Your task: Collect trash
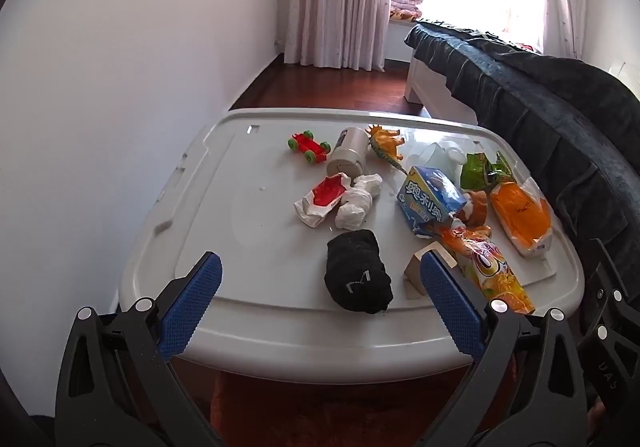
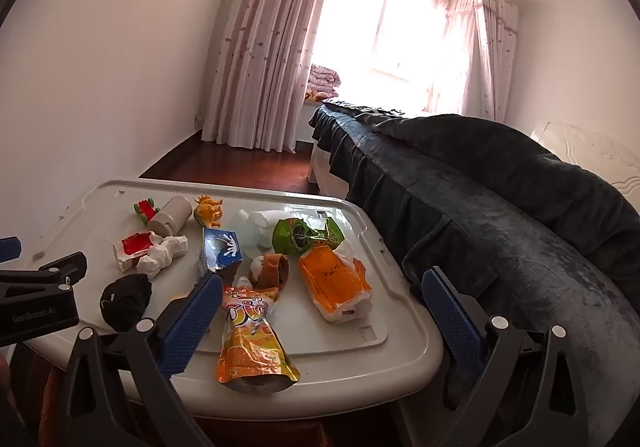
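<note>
Litter lies across a grey plastic lid (image 1: 240, 231) (image 2: 404, 347): an orange drink pouch (image 1: 490, 271) (image 2: 250, 343), an orange-and-white wrapper (image 1: 520, 217) (image 2: 332, 283), a green snack bag (image 1: 482, 169) (image 2: 304, 235), a blue carton (image 1: 430, 203) (image 2: 222, 249), a red-and-white wrapper (image 1: 322, 199) (image 2: 134, 247) and crumpled white tissue (image 1: 358, 199) (image 2: 164, 251). My left gripper (image 1: 320, 301) hangs open over the lid's near edge, with a black sock (image 1: 356, 277) (image 2: 126, 299) between its fingers, untouched. My right gripper (image 2: 322, 321) is open above the near right corner, empty.
A red toy car (image 1: 309, 147) (image 2: 145, 210), a beige cylinder (image 1: 348, 157) (image 2: 170, 215), an orange toy dinosaur (image 1: 386, 141) (image 2: 209, 211), a clear plastic jug (image 1: 438, 157) and a small beige box (image 1: 420, 271) also sit on the lid. A bed with a dark cover (image 2: 500, 199) runs along the right.
</note>
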Motion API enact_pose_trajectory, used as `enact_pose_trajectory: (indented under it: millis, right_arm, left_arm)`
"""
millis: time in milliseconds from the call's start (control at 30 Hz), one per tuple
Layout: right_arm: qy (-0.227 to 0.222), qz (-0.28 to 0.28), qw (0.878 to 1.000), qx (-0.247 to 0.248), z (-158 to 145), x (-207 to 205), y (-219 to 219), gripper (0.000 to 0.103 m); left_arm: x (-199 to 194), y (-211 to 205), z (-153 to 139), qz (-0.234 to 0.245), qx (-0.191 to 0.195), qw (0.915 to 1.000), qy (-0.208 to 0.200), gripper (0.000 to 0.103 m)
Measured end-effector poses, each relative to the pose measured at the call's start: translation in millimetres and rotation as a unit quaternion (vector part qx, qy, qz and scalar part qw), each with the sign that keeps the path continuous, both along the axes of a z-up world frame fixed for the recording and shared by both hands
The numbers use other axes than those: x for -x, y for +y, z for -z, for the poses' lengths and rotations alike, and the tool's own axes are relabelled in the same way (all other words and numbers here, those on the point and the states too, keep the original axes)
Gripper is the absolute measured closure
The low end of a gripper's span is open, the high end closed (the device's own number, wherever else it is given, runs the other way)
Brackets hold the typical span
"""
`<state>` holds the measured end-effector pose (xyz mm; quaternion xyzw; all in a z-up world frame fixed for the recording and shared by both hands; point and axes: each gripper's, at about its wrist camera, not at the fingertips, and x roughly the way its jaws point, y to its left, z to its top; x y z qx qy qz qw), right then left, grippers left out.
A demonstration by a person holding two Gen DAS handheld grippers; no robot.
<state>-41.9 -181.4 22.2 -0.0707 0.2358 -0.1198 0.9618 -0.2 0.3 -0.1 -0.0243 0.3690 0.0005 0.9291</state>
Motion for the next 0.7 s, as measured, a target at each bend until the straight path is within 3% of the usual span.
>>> enact_pose_trajectory:
  millis: [133,333,567,700]
  right_arm:
    - [0.002,-0.001,1.000,-0.001,0,0,0,0.005]
    - [0.003,0.000,1.000,-0.001,0,0,1,0.004]
    - [0.003,-0.001,1.000,-0.001,1,0,1,0.005]
    - [0.002,-0.001,1.000,0.000,-1,1,0,0.005]
  left_arm:
    - [6,-7,1,0.011,-0.011,0.9999,-0.001,0.006]
    - [3,1,4,0.009,0.004,0.9999,0.012,0.006]
    - [1,2,9,-0.018,-0.025,0.9994,0.013,0.006]
    - [2,6,12,-0.025,-0.016,0.9996,0.005,0.006]
